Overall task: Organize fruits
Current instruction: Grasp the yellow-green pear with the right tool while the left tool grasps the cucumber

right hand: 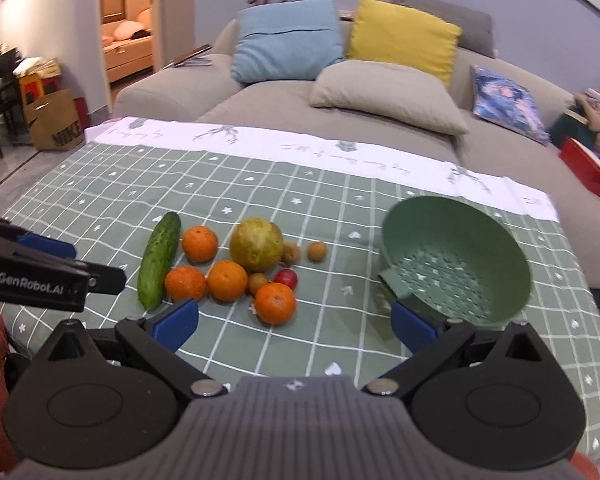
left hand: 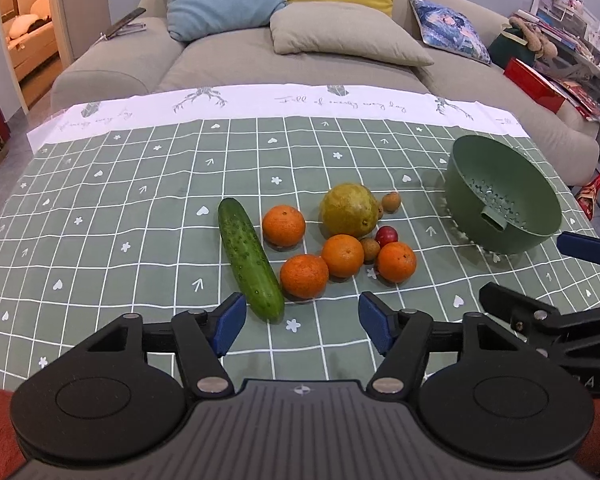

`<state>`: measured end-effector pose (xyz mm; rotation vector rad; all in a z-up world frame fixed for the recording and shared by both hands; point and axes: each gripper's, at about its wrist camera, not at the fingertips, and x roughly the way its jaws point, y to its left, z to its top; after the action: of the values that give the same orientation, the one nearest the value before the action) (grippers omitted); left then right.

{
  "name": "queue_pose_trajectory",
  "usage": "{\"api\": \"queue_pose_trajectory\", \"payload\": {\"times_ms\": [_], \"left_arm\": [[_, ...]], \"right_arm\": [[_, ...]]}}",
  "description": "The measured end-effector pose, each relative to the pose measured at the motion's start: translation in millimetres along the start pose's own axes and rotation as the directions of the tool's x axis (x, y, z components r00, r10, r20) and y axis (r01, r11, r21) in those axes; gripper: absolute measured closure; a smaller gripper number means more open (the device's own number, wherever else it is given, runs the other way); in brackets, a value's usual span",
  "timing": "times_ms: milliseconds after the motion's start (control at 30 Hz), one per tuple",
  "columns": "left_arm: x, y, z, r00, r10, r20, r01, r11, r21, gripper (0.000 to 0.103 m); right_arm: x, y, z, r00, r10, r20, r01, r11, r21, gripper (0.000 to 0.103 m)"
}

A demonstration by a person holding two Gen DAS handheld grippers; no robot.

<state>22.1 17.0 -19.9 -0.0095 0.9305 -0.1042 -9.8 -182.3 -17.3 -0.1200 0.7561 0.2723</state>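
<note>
Both grippers hang above the near edge of the tabletop (left hand: 100, 200) with nothing in them: your left gripper (left hand: 302, 326) has its jaws spread wide just short of the cucumber (left hand: 250, 258), and your right gripper (right hand: 294, 322) is also wide, its right pad just beside the green colander (right hand: 456, 264).

The fruit lies in one loose cluster mid-table, well apart from the colander, which is still empty, so the job looks barely begun.

Start with the outermost piece. The nearest orange (right hand: 275, 303) sits just in front of your right gripper, with open cloth on its near side. Come down over it, straddle its widest part and close gently; a round, smooth fruit will likely roll if you clip it off-centre.

Keep clear of the small red fruit (right hand: 286, 278) and the brown one (right hand: 257, 282) touching or nearly touching it behind. Leave the big yellow-green fruit (right hand: 257, 245) until its neighbours are gone.
</note>
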Motion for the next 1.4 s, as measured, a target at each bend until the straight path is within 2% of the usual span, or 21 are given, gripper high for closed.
{"api": "queue_pose_trajectory", "payload": {"times_ms": [133, 167, 200, 333, 400, 500, 700, 933, 1033, 1233, 1400], "left_arm": [[13, 8, 8, 0.999, -0.018, -0.027, 0.018, 1.000, -0.020, 0.036], [17, 12, 9, 0.999, -0.030, -0.033, 0.029, 0.999, -0.037, 0.037], [21, 15, 12, 0.998, -0.039, -0.039, 0.037, 0.998, -0.051, 0.038], [37, 26, 21, 0.998, -0.043, -0.047, 0.038, 0.994, -0.106, 0.044], [46, 31, 27, 0.998, -0.024, -0.054, 0.017, 0.991, -0.132, 0.046], [61, 41, 35, 0.996, -0.033, -0.079, 0.019, 0.985, -0.172, 0.051], [89, 54, 45, 0.994, -0.014, -0.107, -0.010, 0.976, -0.216, 0.051], [117, 63, 51, 0.982, -0.009, -0.187, -0.038, 0.968, -0.248, 0.051], [125, 64, 51, 0.977, -0.026, -0.212, -0.030, 0.966, -0.256, 0.051], [135, 64, 50, 0.974, 0.000, -0.226, -0.055, 0.969, -0.239, 0.051], [144, 69, 51, 0.969, -0.013, -0.247, -0.054, 0.963, -0.262, 0.056]], "right_arm": [[15, 2, 6, 0.999, 0.048, 0.012, -0.048, 0.999, -0.025, 0.006], [19, 4, 8, 0.998, 0.052, 0.016, -0.052, 0.998, -0.037, 0.009], [24, 4, 10, 0.998, 0.061, 0.019, -0.060, 0.997, -0.049, 0.016], [46, 6, 20, 0.995, 0.098, -0.007, -0.098, 0.994, -0.053, 0.022], [57, 6, 25, 0.992, 0.123, -0.014, -0.124, 0.991, -0.043, 0.031], [79, 8, 34, 0.990, 0.137, -0.033, -0.138, 0.990, -0.033, 0.038], [120, 9, 53, 0.984, 0.165, -0.065, -0.164, 0.986, 0.022, 0.038], [152, 15, 59, 0.982, 0.159, -0.102, -0.155, 0.987, 0.038, 0.038], [163, 15, 59, 0.981, 0.155, -0.120, -0.151, 0.988, 0.041, 0.038], [177, 18, 58, 0.979, 0.147, -0.144, -0.145, 0.989, 0.027, 0.040], [182, 26, 56, 0.982, 0.117, -0.149, -0.120, 0.993, -0.013, 0.039]]}}
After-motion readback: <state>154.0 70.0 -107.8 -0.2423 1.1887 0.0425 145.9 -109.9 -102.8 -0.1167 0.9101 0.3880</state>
